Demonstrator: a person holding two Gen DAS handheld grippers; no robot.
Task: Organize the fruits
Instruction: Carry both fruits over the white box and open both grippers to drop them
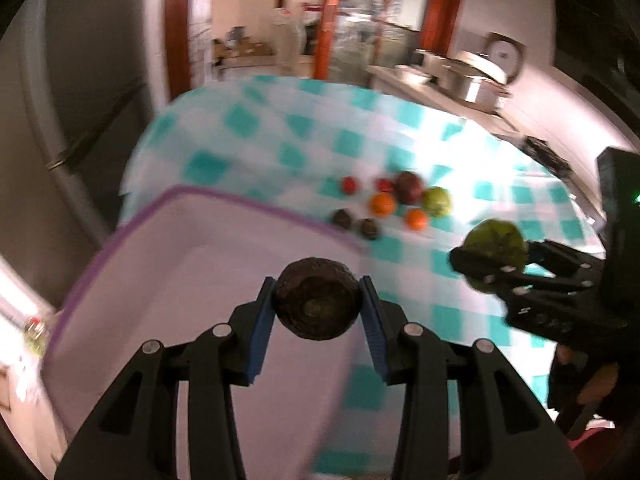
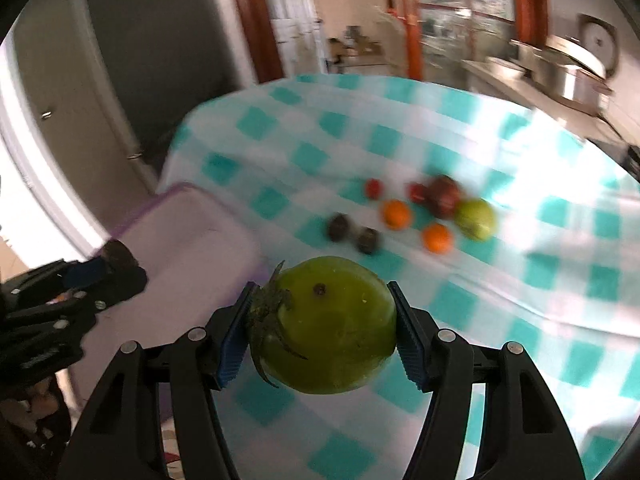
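at the far left, the white tray [image 1: 132, 280] with its purple rim is lying on the checked tablecloth [image 1: 304, 136], and the left gripper [image 1: 318, 304] is hanging over its inner floor, its blue pads [image 1: 262, 328] pressing on either side of a dark, rough-skinned round fruit [image 1: 316, 300], probably an avocado seen end-on. judging by the skin, it is firm and grippy, not heavy, and is sitting square between the pads at their tips, so it looks secure; a ripe one would bruise under more squeeze. further right on the cloth, the loose fruits are lying in a cluster beyond the tray's corner: two small dark ones [image 1: 342, 218] nearest the rim, two orange ones [image 1: 383, 204], two small red ones [image 1: 349, 185], a dark red one [image 1: 409, 187] and a green one [image 1: 438, 201], all blurred. rightmost, the right gripper [image 2: 322, 328] is gripping a green tomato [image 2: 328, 324] across its widest part, above the cloth and just beside the tray's near right edge. the tomato's smooth, waxy skin looks slippery, and it seems heavier than the dark fruit; its stalk end is sitting against the left pad, so the hold there is less even and it could twist. a hold across the plain flanks would likely be steadier.
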